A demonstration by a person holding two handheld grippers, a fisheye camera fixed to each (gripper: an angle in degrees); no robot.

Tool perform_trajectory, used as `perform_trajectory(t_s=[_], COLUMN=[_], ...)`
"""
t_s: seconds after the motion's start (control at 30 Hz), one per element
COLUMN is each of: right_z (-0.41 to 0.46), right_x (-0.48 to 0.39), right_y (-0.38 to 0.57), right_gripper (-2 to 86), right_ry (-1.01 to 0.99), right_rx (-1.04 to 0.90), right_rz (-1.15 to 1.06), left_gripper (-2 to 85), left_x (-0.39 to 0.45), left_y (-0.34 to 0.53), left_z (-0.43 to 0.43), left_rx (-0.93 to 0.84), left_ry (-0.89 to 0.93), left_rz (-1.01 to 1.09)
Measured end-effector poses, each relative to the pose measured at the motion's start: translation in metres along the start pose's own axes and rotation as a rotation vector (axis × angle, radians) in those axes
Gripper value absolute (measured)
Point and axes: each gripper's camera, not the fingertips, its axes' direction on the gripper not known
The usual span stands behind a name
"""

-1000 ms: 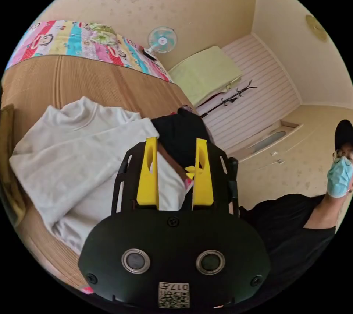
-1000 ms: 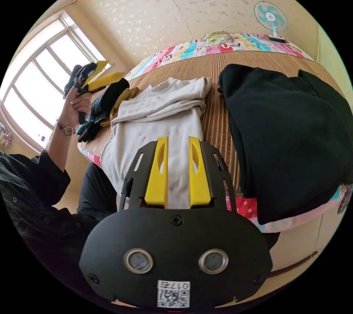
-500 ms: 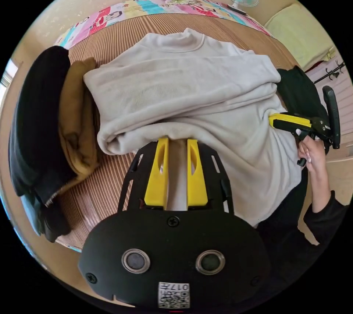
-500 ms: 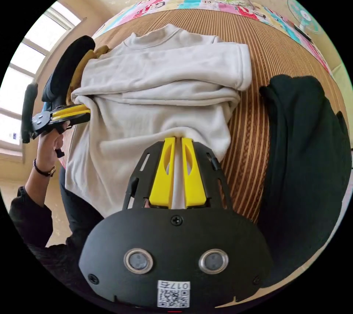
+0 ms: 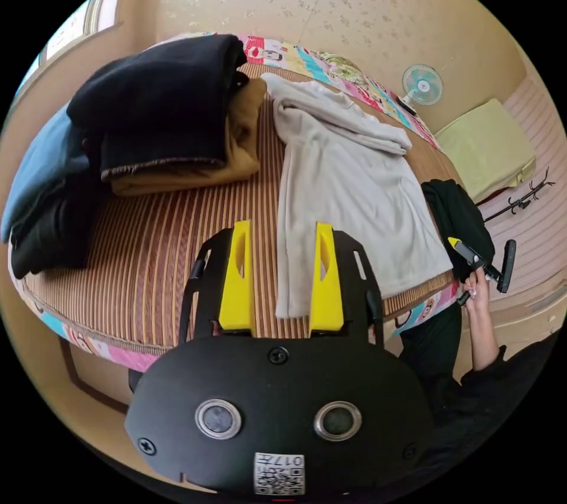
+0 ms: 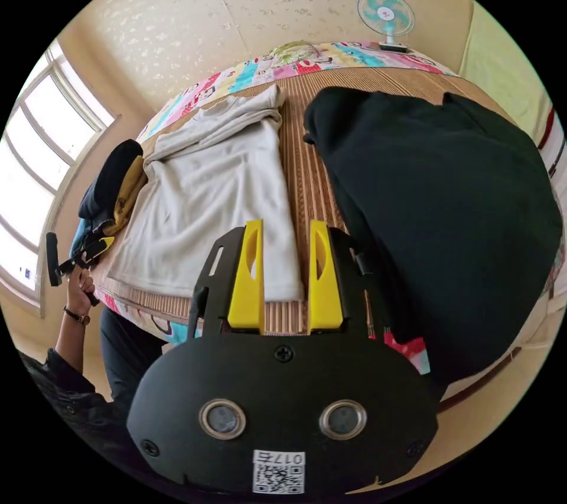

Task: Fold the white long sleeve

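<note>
Both grippers, left (image 5: 280,276) and right (image 6: 285,276), had let go of the shirt (image 5: 348,197); fingers spread, empty. Shirt lay at the bed's (image 5: 153,250) near edge, lengthwise fold done.

The left gripper (image 5: 281,276) body covers the near bed edge (image 5: 77,324) in the left gripper view. The folded stack (image 5: 171,114) hides its lower layers (a blue piece runs under the black). In the right gripper view, the black garment (image 6: 437,202) conceals the mat (image 6: 307,173) beneath; the other gripper (image 6: 88,250) is too small to read its jaws.
</note>
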Motion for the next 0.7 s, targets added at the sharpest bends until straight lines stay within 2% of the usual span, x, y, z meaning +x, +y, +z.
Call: perform_trajectory(t_s=[0.03,0.13,0.23,0.3,0.37,0.47,0.63,0.7], right_z=[-0.002,-0.015,-0.017,-0.025,-0.071,-0.148,-0.279,-0.309], right_x=[0.01,0.019,0.017,0.022,0.045,0.066,0.073,0.08], right_y=[0.026,0.07,0.068,0.057,0.054,0.058,0.096,0.11], right_gripper=[12.8,12.5,7.2,4.7,3.6,2.9,2.3,2.1], right_ry=[0.009,-0.017,-0.005,-0.129,-0.343,-0.595,-0.733,-0.736], right_rx=[-0.015,0.016,-0.036,-0.098,0.008,0.145,0.346,0.402], right_rz=[0.046,0.06,0.049,0.073,0.124,0.075,-0.179,-0.196], left_gripper=[15.3,12.1,7.3,6.0,5.3,5.1,5.2,5.3], left_x=[-0.009,-0.008,-0.007,-0.015,-0.032,-0.049,-0.055,-0.056], left_y=[0.021,0.057,0.062,0.059,0.06,0.073,0.115,0.126], left_z=[0.003,-0.009,-0.017,-0.028,-0.076,-0.159,-0.279,-0.303], left_rx=[-0.039,0.017,-0.023,-0.07,0.031,0.198,0.38,0.407], left_ry=[0.018,-0.026,-0.008,0.053,0.344,0.622,0.759,0.74], left_rz=[-0.023,-0.017,-0.024,-0.036,-0.025,0.005,0.093,0.061])
